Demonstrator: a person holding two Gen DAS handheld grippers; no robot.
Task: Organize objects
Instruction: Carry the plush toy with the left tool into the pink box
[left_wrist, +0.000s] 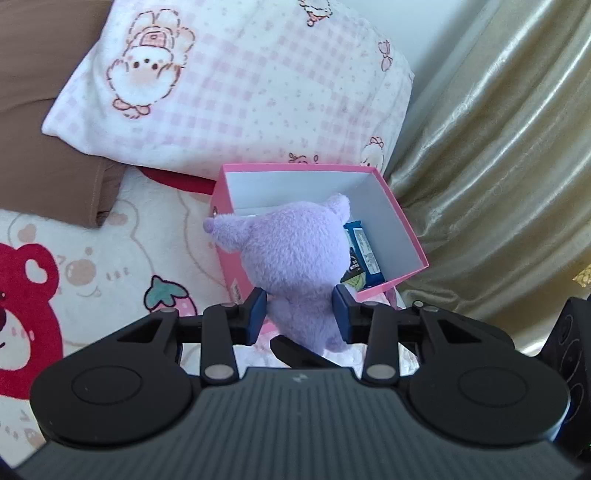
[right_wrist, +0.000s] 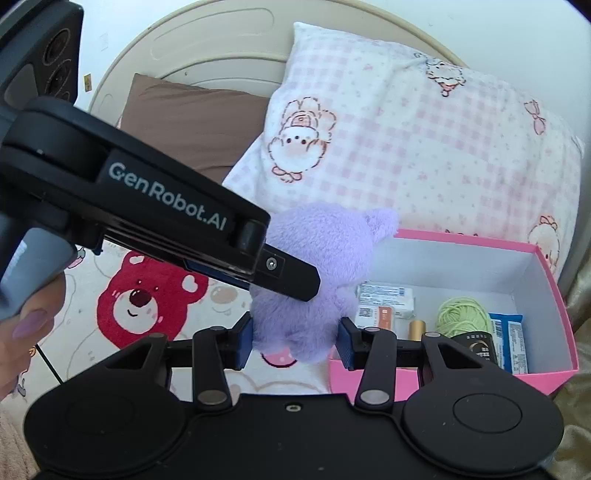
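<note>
A fluffy purple plush toy (left_wrist: 295, 251) hangs above the near left corner of an open pink box (left_wrist: 402, 218). My left gripper (left_wrist: 300, 314) is shut on the plush's lower body, its blue pads pressed into the fur on both sides. In the right wrist view my right gripper (right_wrist: 295, 341) is likewise shut on the bottom of the plush (right_wrist: 325, 243). There the left gripper (right_wrist: 288, 277) reaches in from the left and touches the toy. The box (right_wrist: 461, 236) holds green yarn (right_wrist: 461, 315), a white packet (right_wrist: 388, 295), a gold tube (right_wrist: 417, 330) and a blue packet (right_wrist: 511, 339).
A pink checked pillow (right_wrist: 406, 147) lies behind the box, with a brown pillow (right_wrist: 184, 122) to its left. A blanket with a red bear (right_wrist: 147, 295) covers the bed. A shiny gold curtain (left_wrist: 498, 166) hangs right of the box. A person's hand (right_wrist: 22, 332) grips the left handle.
</note>
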